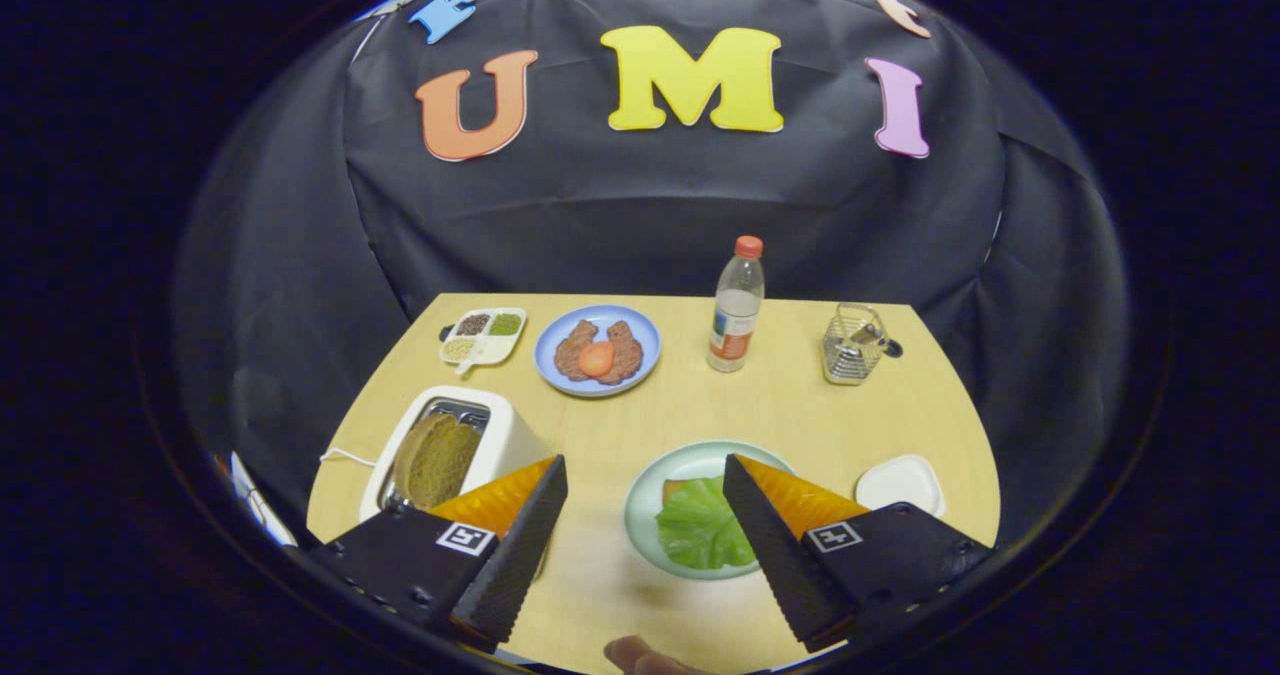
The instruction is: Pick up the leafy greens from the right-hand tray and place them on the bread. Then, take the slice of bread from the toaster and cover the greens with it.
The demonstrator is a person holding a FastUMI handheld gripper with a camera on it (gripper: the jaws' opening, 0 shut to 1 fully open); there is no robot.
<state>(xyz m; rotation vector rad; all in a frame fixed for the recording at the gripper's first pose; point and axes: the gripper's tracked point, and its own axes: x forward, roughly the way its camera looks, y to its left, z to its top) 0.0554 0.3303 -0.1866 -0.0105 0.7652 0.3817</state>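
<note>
- The wooden table (pixel 800 425) stretched out beyond the fingers and carried everything else.
- The gripper (pixel 645 475) hung above the table's near part with its fingers spread wide, holding nothing and touching nothing; bare tabletop showed between them.
- The white toaster (pixel 500 435) stood just ahead of the left finger, partly hidden by it, with a brown slice of bread (pixel 437 460) standing upright in its slot.
- The pale green plate (pixel 650 495) sat just ahead of the right finger, whose tip overlapped its far side in the view.
- The leafy greens (pixel 700 530) lay on that plate on top of a bread slice (pixel 678 488), of which one corner showed behind them.
- A blue plate (pixel 597 317) with meat patties and an orange piece sat well beyond the fingers.
- A water bottle (pixel 737 305) stood upright to the blue plate's right.
- A small white tray (pixel 900 482) sat just beyond the right finger.
- A metal wire basket (pixel 855 345) stood far off to the right.
- A divided dish of seasonings (pixel 483 336) lay beyond the toaster.
- A fingertip (pixel 640 655) showed at the near edge, between the fingers' bases.
</note>
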